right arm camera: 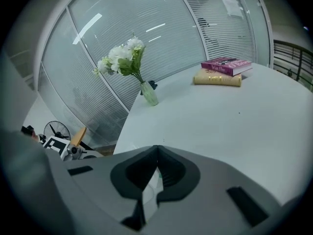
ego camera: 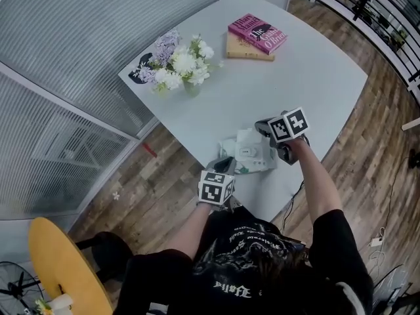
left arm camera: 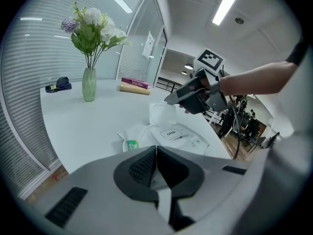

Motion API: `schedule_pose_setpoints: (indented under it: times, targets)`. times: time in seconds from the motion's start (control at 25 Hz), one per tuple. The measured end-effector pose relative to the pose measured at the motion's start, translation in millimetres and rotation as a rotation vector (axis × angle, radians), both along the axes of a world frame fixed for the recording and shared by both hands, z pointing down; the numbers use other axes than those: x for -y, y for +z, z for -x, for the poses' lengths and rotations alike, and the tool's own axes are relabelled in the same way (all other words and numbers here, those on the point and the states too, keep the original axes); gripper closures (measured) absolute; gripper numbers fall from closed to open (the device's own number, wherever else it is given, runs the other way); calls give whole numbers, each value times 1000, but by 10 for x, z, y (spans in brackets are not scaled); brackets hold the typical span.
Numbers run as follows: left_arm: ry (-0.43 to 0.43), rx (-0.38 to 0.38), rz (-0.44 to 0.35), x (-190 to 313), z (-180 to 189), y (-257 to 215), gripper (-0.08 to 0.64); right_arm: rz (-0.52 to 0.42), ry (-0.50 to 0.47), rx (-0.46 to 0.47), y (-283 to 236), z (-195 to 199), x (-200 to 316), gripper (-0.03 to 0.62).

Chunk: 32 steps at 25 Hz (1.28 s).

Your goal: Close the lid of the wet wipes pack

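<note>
Head view: right gripper (ego camera: 260,125) at wipes pack (ego camera: 252,157)

A white table (ego camera: 308,77) stands on a wooden floor (ego camera: 147,179). Glass walls with blinds (ego camera: 85,31) line the left, a black railing (ego camera: 377,12) the far right. Strip lights (left arm camera: 227,1) glow overhead.

The right gripper (right arm camera: 156,150) fills the near foreground, its jaws closed tip to tip. A white sliver with a touch of green shows through the slit below the tips; it cannot be identified. Beyond lies a white table (right arm camera: 234,126). Near its far left edge a glass vase (right arm camera: 149,94) holds white flowers (right arm camera: 121,58). At far right a pink book (right arm camera: 226,65) lies on a yellow book (right arm camera: 217,79).
</note>
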<state>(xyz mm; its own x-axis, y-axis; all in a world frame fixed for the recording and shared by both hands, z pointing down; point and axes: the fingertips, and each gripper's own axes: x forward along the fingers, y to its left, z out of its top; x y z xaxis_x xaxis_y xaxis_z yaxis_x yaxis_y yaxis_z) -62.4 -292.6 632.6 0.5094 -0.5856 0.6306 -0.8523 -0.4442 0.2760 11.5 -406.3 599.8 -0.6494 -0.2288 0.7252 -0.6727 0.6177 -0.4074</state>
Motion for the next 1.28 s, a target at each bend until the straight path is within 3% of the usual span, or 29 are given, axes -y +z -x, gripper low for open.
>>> schedule_pose_setpoints:
  times: [0.24,0.8,1.28]
  targets:
    - [21,-9,33,-9,-8,9,551,24,2,-7,54,-4,-27,594]
    - [5,-6,20,8,12,28,551,-4,-45,40,21,146,-299,594]
    - [-13,7,-3,1,9,22,552,-121,66,92,-35,160,-534,594]
